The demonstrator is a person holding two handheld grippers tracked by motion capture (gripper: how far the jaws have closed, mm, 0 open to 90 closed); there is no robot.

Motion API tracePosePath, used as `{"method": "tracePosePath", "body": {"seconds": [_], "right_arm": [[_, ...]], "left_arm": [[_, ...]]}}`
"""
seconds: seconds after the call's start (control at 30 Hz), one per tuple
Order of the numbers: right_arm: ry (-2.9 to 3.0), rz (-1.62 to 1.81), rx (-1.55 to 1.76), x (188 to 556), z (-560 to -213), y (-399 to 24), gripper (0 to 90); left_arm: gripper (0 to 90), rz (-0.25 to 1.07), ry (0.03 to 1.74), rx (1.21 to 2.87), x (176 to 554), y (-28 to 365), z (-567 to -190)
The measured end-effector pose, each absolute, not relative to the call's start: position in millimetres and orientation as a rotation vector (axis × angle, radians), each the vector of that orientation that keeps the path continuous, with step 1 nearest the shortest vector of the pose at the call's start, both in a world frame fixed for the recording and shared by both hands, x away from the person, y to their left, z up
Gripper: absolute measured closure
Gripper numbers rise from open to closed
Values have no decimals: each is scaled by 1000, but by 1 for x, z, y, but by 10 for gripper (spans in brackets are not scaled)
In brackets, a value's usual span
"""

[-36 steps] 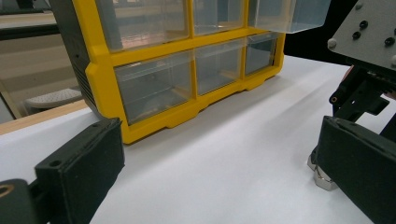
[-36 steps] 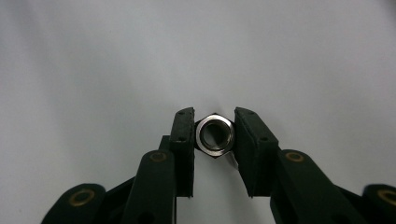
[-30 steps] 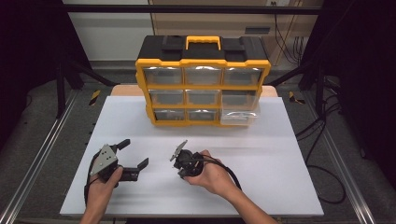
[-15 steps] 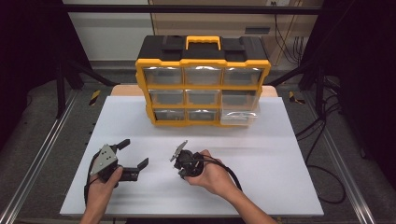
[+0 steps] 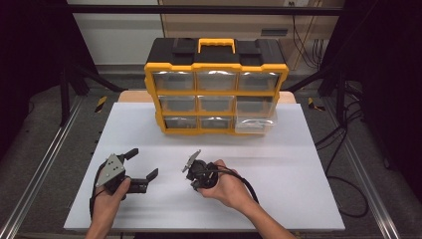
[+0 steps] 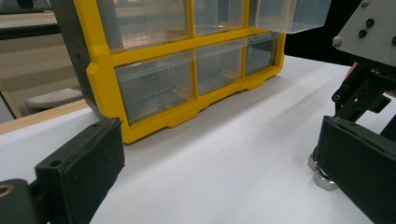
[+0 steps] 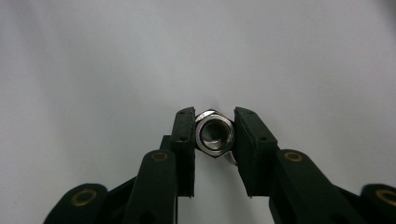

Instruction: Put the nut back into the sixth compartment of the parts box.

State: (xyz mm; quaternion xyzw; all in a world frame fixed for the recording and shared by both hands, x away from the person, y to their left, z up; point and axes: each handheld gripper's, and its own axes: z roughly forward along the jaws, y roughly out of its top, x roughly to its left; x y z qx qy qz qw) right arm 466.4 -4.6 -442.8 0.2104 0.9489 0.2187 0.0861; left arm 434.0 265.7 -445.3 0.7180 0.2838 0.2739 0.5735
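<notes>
Two black jaws of the right gripper [image 7: 214, 135] pinch a steel hex nut [image 7: 214, 134] on its flats above the white table [image 5: 298, 164], so any slackening could drop it.

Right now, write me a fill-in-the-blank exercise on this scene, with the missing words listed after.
1. The right gripper is shut on a metal hex ____.
2. The organizer has a black top and a ____ frame.
3. The left gripper has its jaws ____, with nothing between them.
4. One clear drawer, in the organizer's bottom row, is pulled ____.

Missing words: nut; yellow; open; out
</notes>
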Motion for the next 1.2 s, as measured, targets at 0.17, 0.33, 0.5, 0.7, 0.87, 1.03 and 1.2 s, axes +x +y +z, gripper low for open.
{"method": "tracePosePath", "body": {"seconds": [0.17,0.33,0.5,0.7,0.87,1.03,1.2], "right_arm": [[2816,673,631,466,-440,-9,701],[2801,686,640,466,-437,-17,702],[2786,696,666,465,-433,-26,701],[2759,705,698,466,-429,-39,702],[2739,701,714,467,-427,-52,702],[2710,690,740,469,-425,-67,702],[2681,695,780,472,-423,-83,702]], "left_arm": [[11,642,666,1682,434,266,-445],[11,642,666,1681,434,266,-445],[11,643,666,1683,434,266,-445],[11,643,667,1682,434,266,-445],[11,643,669,1683,434,266,-445],[11,643,668,1682,434,266,-445],[11,643,670,1684,434,266,-445]]}}
